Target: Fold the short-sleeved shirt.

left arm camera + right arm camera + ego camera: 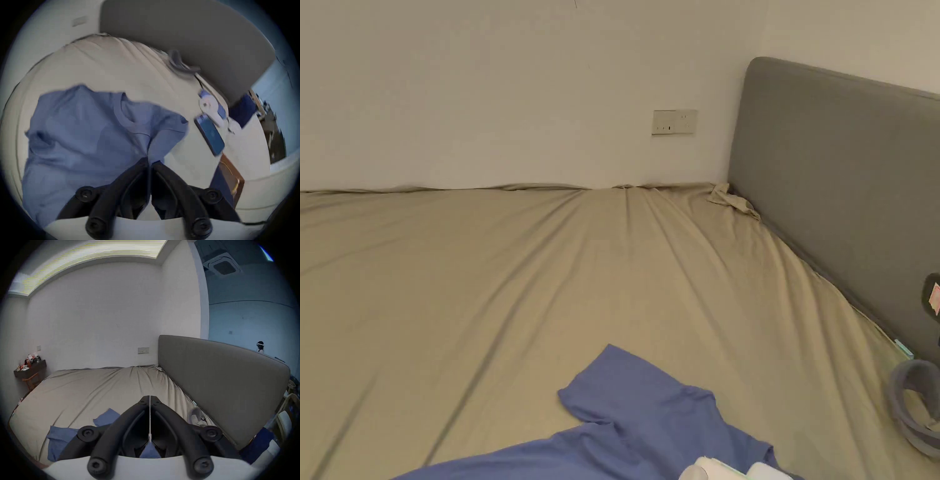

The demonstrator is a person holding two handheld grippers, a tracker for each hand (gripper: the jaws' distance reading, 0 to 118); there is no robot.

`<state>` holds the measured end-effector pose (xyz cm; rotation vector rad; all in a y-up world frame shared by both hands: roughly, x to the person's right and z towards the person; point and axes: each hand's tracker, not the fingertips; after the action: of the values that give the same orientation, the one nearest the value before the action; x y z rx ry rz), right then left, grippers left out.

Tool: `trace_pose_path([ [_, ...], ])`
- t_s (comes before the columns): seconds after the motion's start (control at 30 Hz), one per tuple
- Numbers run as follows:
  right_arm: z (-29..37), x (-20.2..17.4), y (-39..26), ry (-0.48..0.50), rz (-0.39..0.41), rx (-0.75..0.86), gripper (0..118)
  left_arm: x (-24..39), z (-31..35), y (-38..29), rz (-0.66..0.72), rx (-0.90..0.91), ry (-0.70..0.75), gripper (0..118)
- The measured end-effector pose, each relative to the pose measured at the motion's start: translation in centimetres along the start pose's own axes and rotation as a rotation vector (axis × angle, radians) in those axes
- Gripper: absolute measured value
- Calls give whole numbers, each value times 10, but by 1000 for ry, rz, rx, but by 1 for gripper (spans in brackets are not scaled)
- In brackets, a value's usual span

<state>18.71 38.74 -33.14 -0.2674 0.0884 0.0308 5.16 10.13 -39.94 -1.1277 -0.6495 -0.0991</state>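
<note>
On the tan bed [550, 269], the blue short-sleeved shirt [84, 133] lies spread; the left gripper [149, 162] pinches its edge, while the right gripper [149, 398] is closed, clamping nothing visible.

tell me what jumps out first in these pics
A blue shirt lies spread on the tan bed, at its near edge. The left hand-held gripper is shut on the shirt's cloth. A grey headboard stands along the bed's right side in the head view.

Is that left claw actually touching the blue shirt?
Touching. In the left gripper view, the left gripper has its jaws closed on a fold of the shirt.
</note>
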Motion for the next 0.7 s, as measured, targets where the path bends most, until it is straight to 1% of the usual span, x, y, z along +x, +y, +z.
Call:
trace_pose_path([
  [0.07, -2, -2, -3, 12, 6, -2, 4, 8, -5, -19, -2, -23, -21, 2],
  [0.1, -4, -5, -4, 21, 8, -1, 4, 7, -5, -24, 2, -14, -15, 8],
  [0.13, -6, -8, -5, 37, 8, -1, 4, 3, -3, -27, 24, 3, -11, 45],
  [0.17, -7, -12, -5, 54, 4, -2, 4, -5, 2, -26, 90, 27, 1, 109],
  [0.2, -7, -15, -5, 74, -2, 2, 4, -17, 9, -22, 149, 35, 16, 118],
  [0.23, -7, -18, -4, 97, -7, 6, 4, -26, 19, -21, 186, 49, 28, 118],
  [0.3, -7, -23, -3, 140, -6, 23, 4, -44, 66, -19, 206, 180, 31, 118],
  [0.37, -7, -30, -2, 161, 3, 39, 4, -73, 132, -24, 241, 314, 14, 118],
  [0.43, -9, -39, -2, 193, 8, 39, 4, -102, 194, -49, 320, 441, 54, 118],
  [0.47, -11, -44, -5, 220, 8, 33, 4, -120, 233, -65, 381, 489, 94, 118],
  [0.5, -13, -48, -8, 240, 6, 26, 4, -132, 257, -82, 422, 525, 141, 118],
  [0.57, -20, -60, -22, 284, 9, 1, 4, -150, 299, -129, 529, 567, 340, 118],
  [0.63, -27, -75, -37, 305, 27, -33, 4, -157, 320, -180, 630, 583, 527, 116],
  [0.67, -30, -83, -48, 320, 31, -54, 4, -158, 327, -207, 670, 588, 588, 94],
  [0.7, -34, -90, -58, 341, 31, -83, 4, -157, 331, -229, 705, 606, 618, 46],
])
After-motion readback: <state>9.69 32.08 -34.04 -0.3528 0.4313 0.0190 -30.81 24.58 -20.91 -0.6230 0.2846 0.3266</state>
